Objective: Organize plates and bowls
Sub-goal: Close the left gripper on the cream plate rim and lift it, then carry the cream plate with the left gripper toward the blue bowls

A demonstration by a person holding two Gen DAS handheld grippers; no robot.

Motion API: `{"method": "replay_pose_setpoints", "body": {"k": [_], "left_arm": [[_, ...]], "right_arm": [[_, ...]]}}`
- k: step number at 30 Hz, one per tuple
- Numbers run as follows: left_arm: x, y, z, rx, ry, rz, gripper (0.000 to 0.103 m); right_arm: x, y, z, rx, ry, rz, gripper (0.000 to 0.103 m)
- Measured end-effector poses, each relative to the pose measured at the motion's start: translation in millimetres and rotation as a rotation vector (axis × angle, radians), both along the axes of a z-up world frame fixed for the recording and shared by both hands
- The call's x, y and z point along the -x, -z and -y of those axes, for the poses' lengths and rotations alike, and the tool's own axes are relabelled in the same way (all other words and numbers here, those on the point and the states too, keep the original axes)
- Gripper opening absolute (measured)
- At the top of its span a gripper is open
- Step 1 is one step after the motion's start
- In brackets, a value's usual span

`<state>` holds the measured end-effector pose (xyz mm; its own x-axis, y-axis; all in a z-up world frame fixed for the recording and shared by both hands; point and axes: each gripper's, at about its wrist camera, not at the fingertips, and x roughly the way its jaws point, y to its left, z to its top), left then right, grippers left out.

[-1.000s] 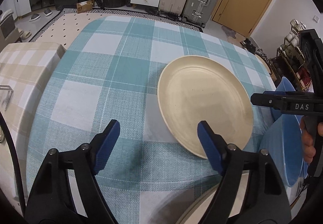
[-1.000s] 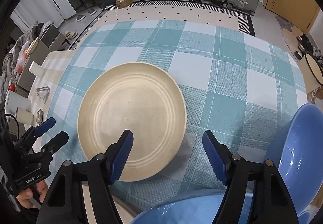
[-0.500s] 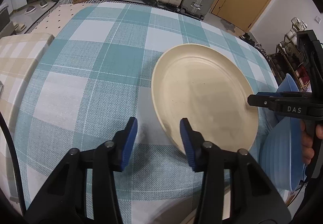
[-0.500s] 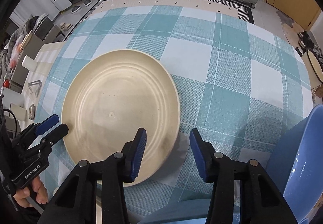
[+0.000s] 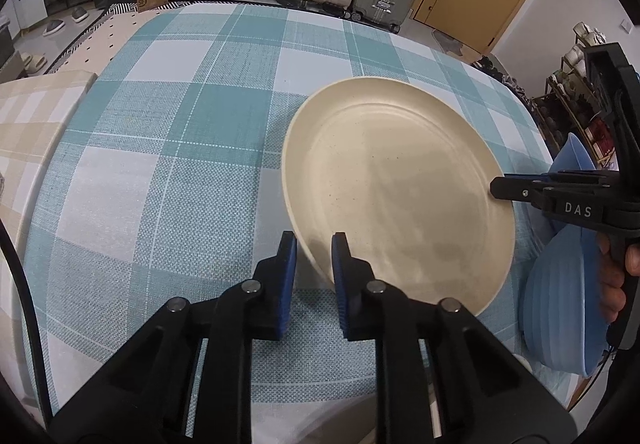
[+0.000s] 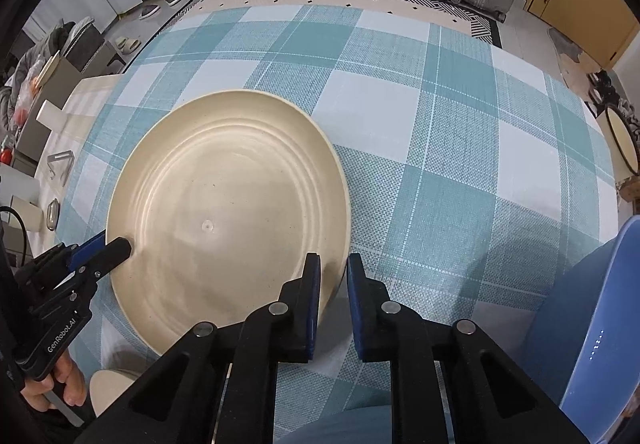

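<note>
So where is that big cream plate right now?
The cream plate lies on the checked tablecloth, its rim pinched on opposite sides by the left tongs and right tongs, with a blue bowl just beside it.

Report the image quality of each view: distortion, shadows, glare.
Left wrist view: strong fisheye bending, dark corners; the left gripper casts a soft shadow on the cream plate; sharp focus. Right wrist view: same bending; mild sheen on the plate's rings, small glare dots on the blue bowl, shadow under the right gripper.
</note>
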<state>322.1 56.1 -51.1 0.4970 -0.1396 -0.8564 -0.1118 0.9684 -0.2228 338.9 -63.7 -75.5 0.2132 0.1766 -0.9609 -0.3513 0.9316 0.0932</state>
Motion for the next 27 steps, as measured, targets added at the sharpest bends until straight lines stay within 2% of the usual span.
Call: {"method": "replay_pose_setpoints", "body": {"k": [12, 27], "left_arm": [[19, -28, -6, -0.028, -0.025, 0.056, 0.015], [71, -71, -5, -0.055, -0.058, 0.129, 0.015]], "right_arm": [[16, -23, -4, -0.036, -0.023, 0.064, 0.013], [58, -68, -7, -0.103, -0.063, 0.171, 0.013]]}}
